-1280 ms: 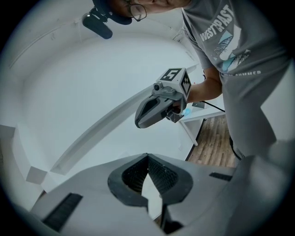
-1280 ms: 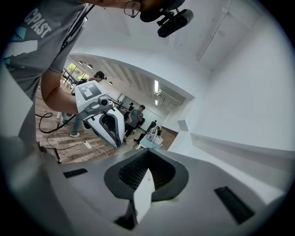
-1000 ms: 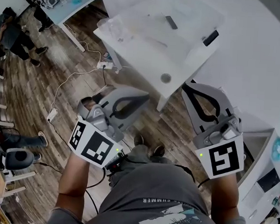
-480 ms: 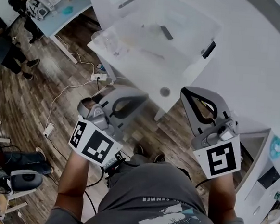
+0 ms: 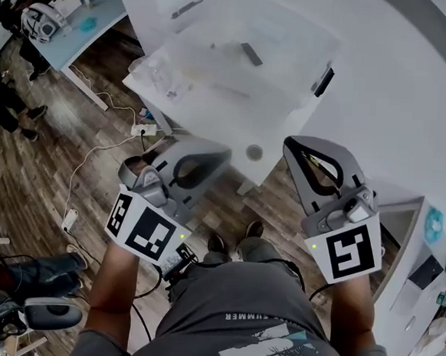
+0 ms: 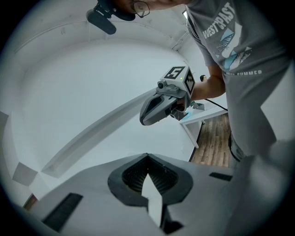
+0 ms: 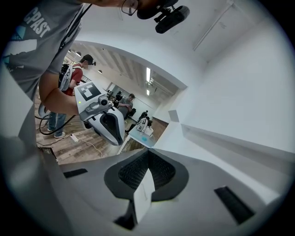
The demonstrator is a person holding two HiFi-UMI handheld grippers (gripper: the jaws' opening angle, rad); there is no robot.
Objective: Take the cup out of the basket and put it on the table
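A white bench (image 5: 212, 125) stood in the upper middle of the head view. A big see-through basket (image 5: 291, 94) sat on it and took up most of the top. Just left of the basket, at the bench's left edge, lay some clear crinkly plastic (image 5: 160, 76). A small dark round thing (image 5: 254, 151) sat near the bench's front corner. Lower down was a wooden floor (image 5: 48, 160). A white cable (image 5: 94, 149) and a power strip (image 5: 140, 129) lay on it. A pale blue bench (image 5: 68, 42) stood in the upper left.
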